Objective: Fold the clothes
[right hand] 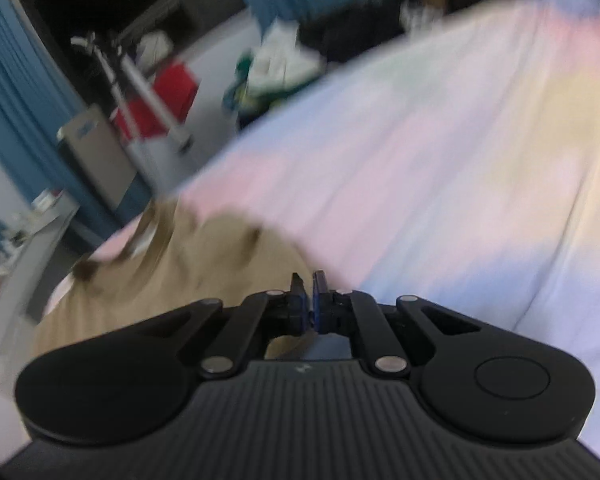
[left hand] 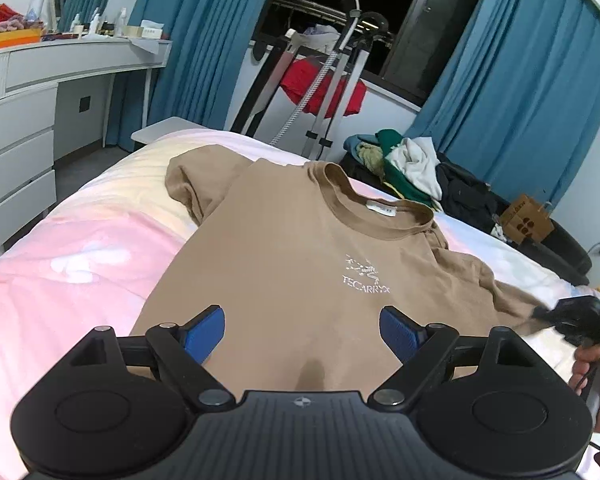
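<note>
A tan T-shirt (left hand: 292, 248) with a white chest logo lies face up on the pink and pastel bedsheet (left hand: 80, 264), collar toward the window. My left gripper (left hand: 302, 322) is open and empty, hovering above the shirt's lower middle. My right gripper (right hand: 309, 284) has its jaws closed on the edge of the shirt (right hand: 172, 264), near its right sleeve; this view is blurred by motion. The right gripper also shows in the left wrist view (left hand: 572, 316) at the shirt's right sleeve, held by a hand.
A white dresser (left hand: 24, 120) with bottles stands at left. A drying rack with a red cloth (left hand: 324, 84) stands by the dark window. A pile of clothes (left hand: 412, 164) and a cardboard box (left hand: 526, 220) lie beyond the bed's far right edge. Blue curtains hang behind.
</note>
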The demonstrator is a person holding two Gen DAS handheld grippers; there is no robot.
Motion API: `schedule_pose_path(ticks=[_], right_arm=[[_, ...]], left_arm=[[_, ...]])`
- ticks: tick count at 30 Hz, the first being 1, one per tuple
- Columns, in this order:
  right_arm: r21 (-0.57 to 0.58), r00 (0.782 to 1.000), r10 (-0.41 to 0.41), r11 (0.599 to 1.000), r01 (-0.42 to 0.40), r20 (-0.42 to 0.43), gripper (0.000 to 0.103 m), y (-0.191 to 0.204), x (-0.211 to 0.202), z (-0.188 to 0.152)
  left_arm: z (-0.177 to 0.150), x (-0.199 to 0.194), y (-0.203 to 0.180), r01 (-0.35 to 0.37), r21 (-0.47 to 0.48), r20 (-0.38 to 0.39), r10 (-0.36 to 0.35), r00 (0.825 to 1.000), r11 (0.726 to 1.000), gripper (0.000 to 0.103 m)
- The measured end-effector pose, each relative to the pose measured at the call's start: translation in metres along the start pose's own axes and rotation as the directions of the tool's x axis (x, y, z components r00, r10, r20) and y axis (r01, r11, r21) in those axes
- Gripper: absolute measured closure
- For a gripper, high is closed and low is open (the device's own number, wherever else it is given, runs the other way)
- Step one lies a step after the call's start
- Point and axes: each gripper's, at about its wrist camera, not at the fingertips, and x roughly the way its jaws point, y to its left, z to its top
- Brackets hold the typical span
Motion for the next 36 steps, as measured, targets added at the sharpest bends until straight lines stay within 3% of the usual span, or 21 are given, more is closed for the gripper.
schedule_pose_path(ticks=[2,5,9,12,15,19,25,31,36], right_arm=[[-0.028,0.993,-0.062,0.997,0.065,0.099,0.097,-0.004,-0.002,0.012],[-0.022,0.98,-0.107,0.993,0.112,0.167,0.097,-0.018,0.008,0.02],[0.102,0.975,-0.095,0.992,0.076,0.199,0.094,-0.05,0.018,0.011],[0.217,0.987,-0.084,0.975,0.053,0.136,0.09,-0.071,0.018,0.004],[0.326,0.994,-0.064,0.945,0.031,0.092,0.072,-0.081,0.004,-0.004],[0.458,0.999,-0.034,0.889,0.028,0.004,0.07,-0.085,-0.014,-0.018],[0.402,0.982,0.051,0.915,0.027,-0.181,0.07,-0.061,0.012,-0.04],[0.281,0.989,0.053,0.96,-0.012,-0.14,0.08,-0.042,0.027,-0.036],[0.397,0.987,0.104,0.917,-0.046,-0.126,0.082,-0.054,0.022,-0.04]], left_arm=[[0.001,0.002,0.0,-0.006,-0.018,0.004,0.007,1.0,1.0,0.017],[0.002,0.004,0.001,-0.016,-0.031,0.002,0.016,1.0,0.999,0.017],[0.002,0.008,0.002,-0.029,-0.044,-0.004,0.029,1.0,0.999,0.017],[0.002,0.009,0.001,-0.026,-0.051,-0.007,0.026,1.0,0.998,0.017],[0.002,0.008,0.001,-0.023,-0.055,-0.01,0.023,1.0,0.998,0.017],[0.001,0.006,0.004,-0.008,-0.072,-0.027,0.006,1.0,0.997,0.017],[-0.003,0.006,0.006,-0.004,-0.079,-0.045,0.001,0.999,0.997,0.017],[-0.004,0.016,0.005,-0.018,-0.087,-0.059,0.013,0.998,0.996,0.017],[-0.004,0.023,0.005,-0.012,-0.104,-0.073,0.004,0.997,0.995,0.017]])
